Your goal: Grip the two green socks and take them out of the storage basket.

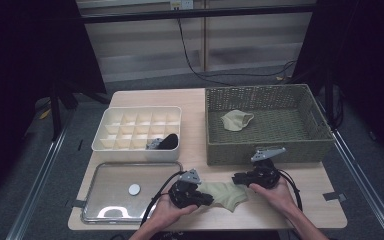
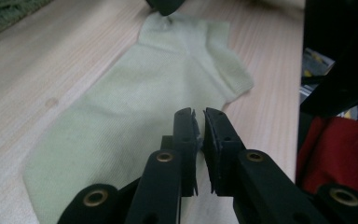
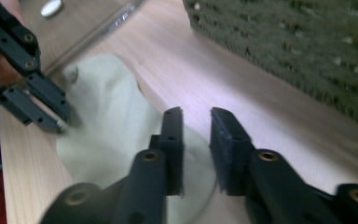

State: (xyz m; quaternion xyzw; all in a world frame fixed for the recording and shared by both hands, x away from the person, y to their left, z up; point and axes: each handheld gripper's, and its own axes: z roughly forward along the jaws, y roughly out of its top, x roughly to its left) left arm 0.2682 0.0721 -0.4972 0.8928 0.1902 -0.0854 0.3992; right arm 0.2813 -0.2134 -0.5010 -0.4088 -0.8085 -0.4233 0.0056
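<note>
Pale green sock (image 1: 223, 193) lies flat on the wooden table (image 1: 300, 200) at the lower centre of the high view, stretched between the two grippers. At its left end the left gripper (image 1: 206, 199) has its jaws pressed nearly together over the fabric, though a pinch cannot be confirmed. At its right end the right gripper (image 1: 238, 178) hovers with jaws slightly parted, below the woven basket (image 1: 267, 150).

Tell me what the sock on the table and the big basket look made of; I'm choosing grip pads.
The sock looks like a soft, matte knit fabric, pale green: fine ribbed weave, limp edges lying flat. The basket seems woven from cord or paper rope, olive and rough: coarse plaited texture on its walls. Exact fibres cannot be told.
</note>
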